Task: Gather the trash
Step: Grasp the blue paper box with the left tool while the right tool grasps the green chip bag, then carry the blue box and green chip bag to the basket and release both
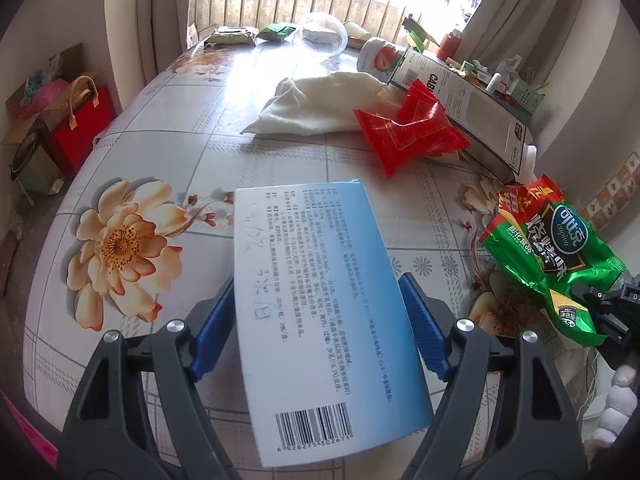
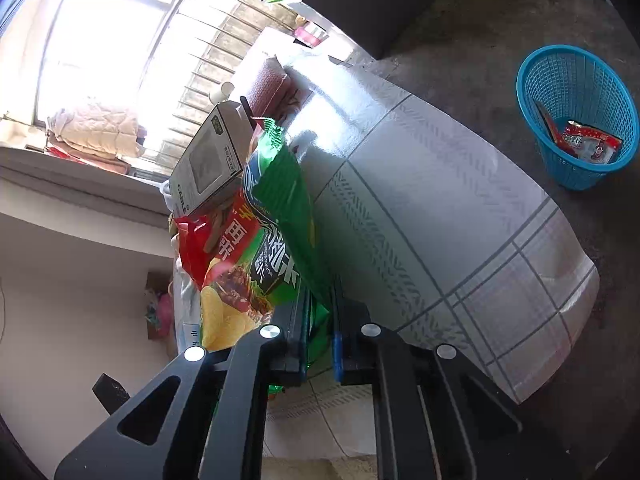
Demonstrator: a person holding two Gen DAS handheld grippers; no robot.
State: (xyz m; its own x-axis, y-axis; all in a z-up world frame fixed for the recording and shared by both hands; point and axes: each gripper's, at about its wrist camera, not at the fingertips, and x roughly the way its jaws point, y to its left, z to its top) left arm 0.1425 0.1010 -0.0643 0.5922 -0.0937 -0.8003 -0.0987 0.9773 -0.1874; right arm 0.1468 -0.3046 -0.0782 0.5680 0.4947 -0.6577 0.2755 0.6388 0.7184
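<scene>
A white cloth [image 1: 320,104] lies crumpled far across the flowered tablecloth [image 1: 120,240]. On the floor to the left stands a red gift bag [image 1: 86,120]. Folded quilts [image 2: 96,128] rest on the windowsill.

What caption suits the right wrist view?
Right gripper shut on a green chip bag above the table; blue basket waits on the floor.

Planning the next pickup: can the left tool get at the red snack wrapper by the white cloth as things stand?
Probably not yet. The left tool has the blue-and-white box filling the space between its fingers. The tablecloth between it and the red snack wrapper looks bare, so the path seems free once the box is dropped.
</scene>
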